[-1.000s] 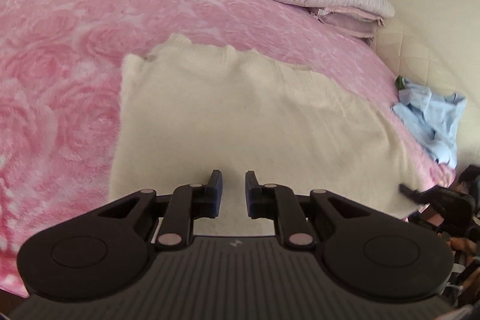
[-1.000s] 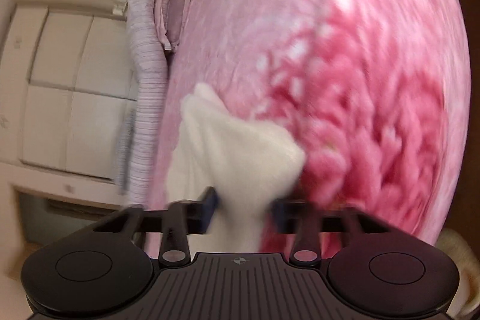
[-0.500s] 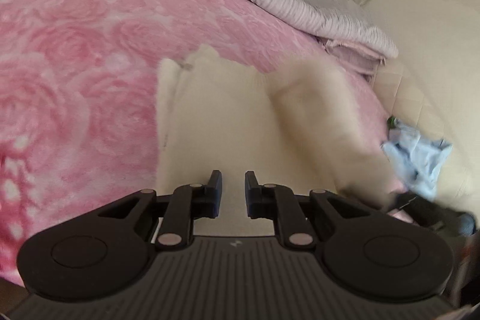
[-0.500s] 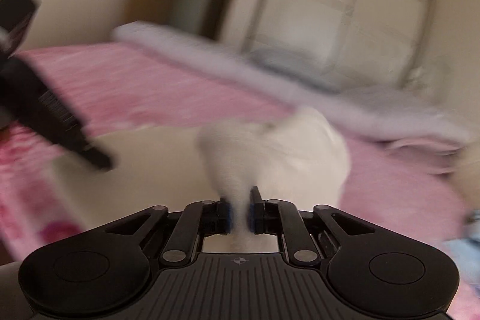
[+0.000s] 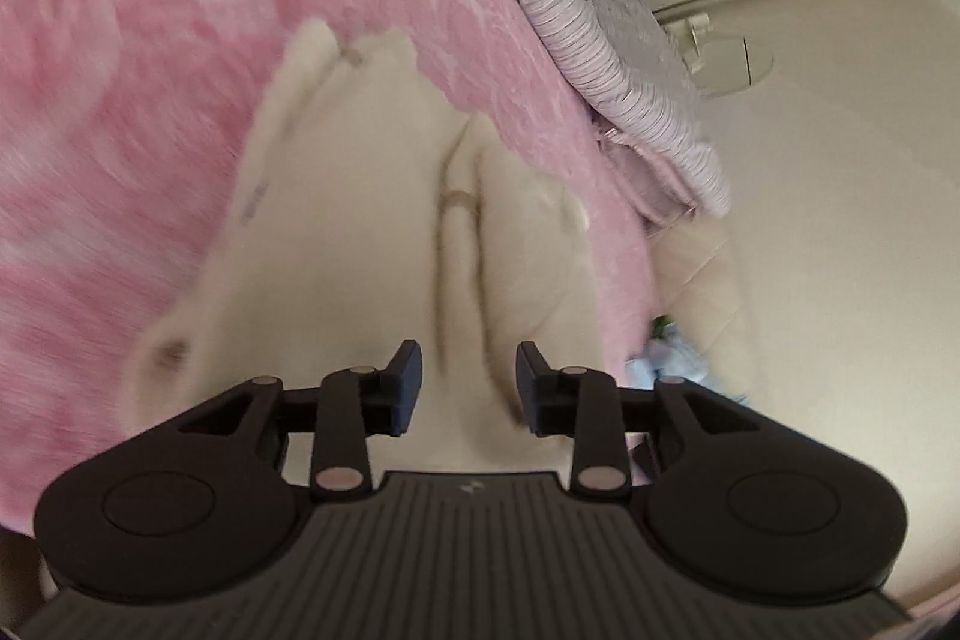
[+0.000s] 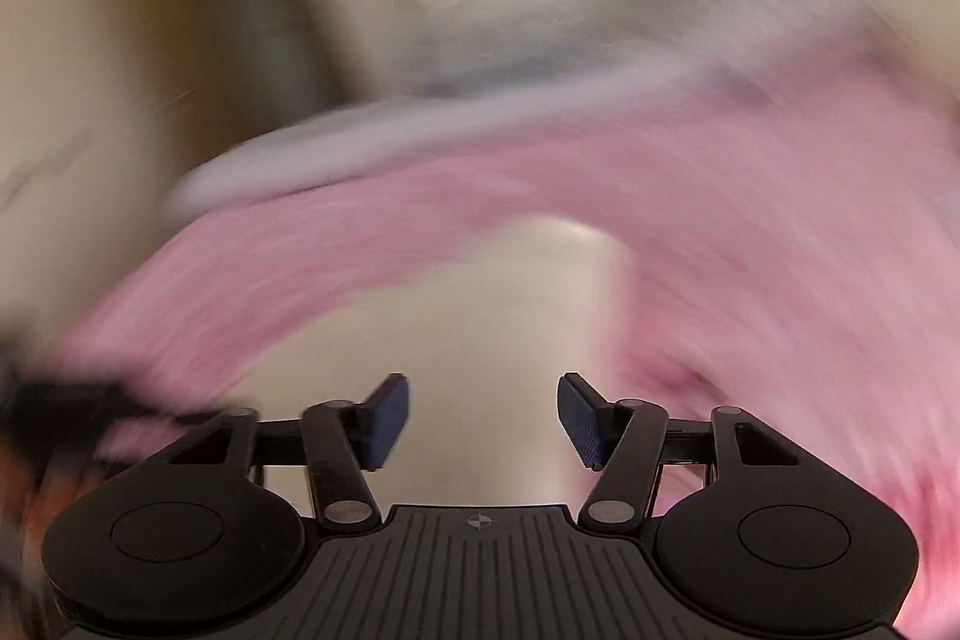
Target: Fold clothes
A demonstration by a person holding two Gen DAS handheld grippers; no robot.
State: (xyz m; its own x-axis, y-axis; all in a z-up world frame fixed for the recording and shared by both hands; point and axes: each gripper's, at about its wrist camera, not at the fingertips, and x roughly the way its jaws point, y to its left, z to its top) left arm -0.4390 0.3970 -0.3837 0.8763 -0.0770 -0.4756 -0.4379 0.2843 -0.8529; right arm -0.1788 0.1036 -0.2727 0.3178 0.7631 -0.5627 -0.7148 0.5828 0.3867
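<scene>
Pink blanket (image 5: 150,112) surrounds cream sweater (image 5: 360,232); striped bedding (image 5: 606,58) beyond.

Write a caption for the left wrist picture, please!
Open left gripper above a cream sweater on the pink blanket.

Soft, even daylight fills both views, with no hard shadows and no glare. The left wrist view is moderately blurred: the pink blanket (image 5: 120,112) smears into streaks at the left edge, and the cream sweater (image 5: 360,232) loses its knit texture. The striped bedding (image 5: 576,34) farther off stays fairly crisp. The right wrist view is heavily motion-blurred; the bed and the wall behind melt into curved bands of pink, grey and beige. Only the black gripper bodies stay sharp in each. Fisheye distortion bends lines near the rims, and the corners darken.
</scene>
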